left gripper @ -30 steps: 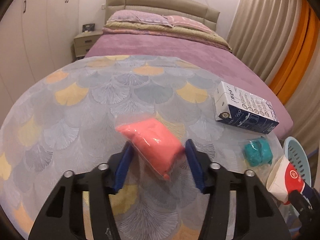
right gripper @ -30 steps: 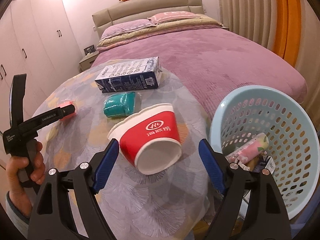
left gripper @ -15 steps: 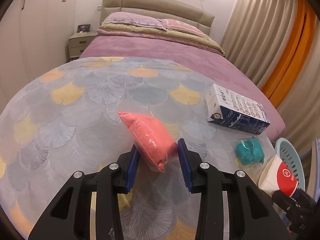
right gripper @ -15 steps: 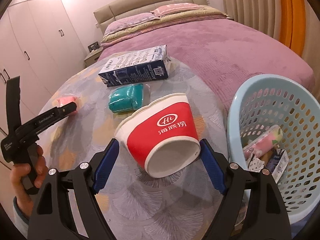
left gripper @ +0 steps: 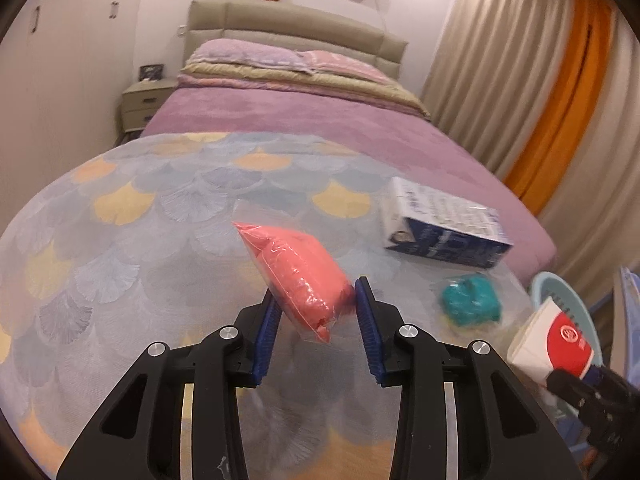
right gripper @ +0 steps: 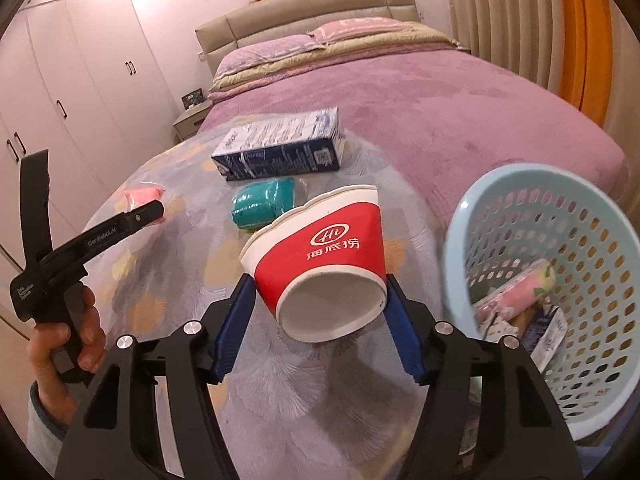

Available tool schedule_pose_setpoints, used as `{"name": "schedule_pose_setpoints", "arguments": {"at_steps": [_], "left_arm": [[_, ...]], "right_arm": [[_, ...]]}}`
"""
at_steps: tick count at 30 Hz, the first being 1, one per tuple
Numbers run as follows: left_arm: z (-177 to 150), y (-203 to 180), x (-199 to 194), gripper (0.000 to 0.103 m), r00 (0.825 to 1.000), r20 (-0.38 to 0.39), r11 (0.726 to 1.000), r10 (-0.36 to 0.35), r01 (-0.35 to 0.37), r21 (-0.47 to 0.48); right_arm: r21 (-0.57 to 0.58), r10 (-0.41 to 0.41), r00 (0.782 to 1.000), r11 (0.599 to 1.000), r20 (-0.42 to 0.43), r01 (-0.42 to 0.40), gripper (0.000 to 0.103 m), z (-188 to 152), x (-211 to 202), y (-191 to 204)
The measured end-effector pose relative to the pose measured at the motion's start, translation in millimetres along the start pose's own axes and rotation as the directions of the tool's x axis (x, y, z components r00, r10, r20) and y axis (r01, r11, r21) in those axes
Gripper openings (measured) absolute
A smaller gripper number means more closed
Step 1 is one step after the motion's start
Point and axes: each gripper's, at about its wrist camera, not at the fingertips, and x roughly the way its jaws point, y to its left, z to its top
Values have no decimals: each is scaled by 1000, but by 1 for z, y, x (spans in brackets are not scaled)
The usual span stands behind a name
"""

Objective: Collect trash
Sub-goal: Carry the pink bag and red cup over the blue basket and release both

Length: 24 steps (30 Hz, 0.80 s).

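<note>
Two grips, both thin — watch for slips before the basket.

Your left gripper (left gripper: 315,300) pinches the pink bag (left gripper: 298,276) near its tail (slick plastic, it may slide out). Your right gripper (right gripper: 318,286) is closing on the tilted red cup (right gripper: 324,264), pads at its base — squeeze hard and it crumples or pops free short of the blue basket (right gripper: 472,216).

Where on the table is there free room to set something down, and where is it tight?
Free: the patterned tablecloth left of and beyond the pink bag. Crowded: the right edge, where the milk carton, teal bag and red cup cluster beside the basket.
</note>
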Motion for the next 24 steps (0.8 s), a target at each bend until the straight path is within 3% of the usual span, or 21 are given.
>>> {"name": "schedule_pose_setpoints", "arguments": {"at_steps": [5, 11, 18, 24], "left_arm": [[1, -18, -20, 36, 996, 22, 996, -85, 85, 21], [8, -53, -44, 36, 982, 30, 980, -188, 186, 71], [14, -114, -68, 36, 957, 52, 946, -286, 274, 173], [15, -166, -72, 36, 936, 40, 909, -351, 330, 254]], "right_arm": [[2, -19, 999, 1000, 47, 19, 61, 2, -21, -6], [-14, -105, 983, 994, 150, 109, 61, 8, -57, -21], [48, -160, 961, 987, 226, 153, 61, 14, -94, -56], [105, -195, 951, 979, 241, 174, 61, 16, -111, -84]]}}
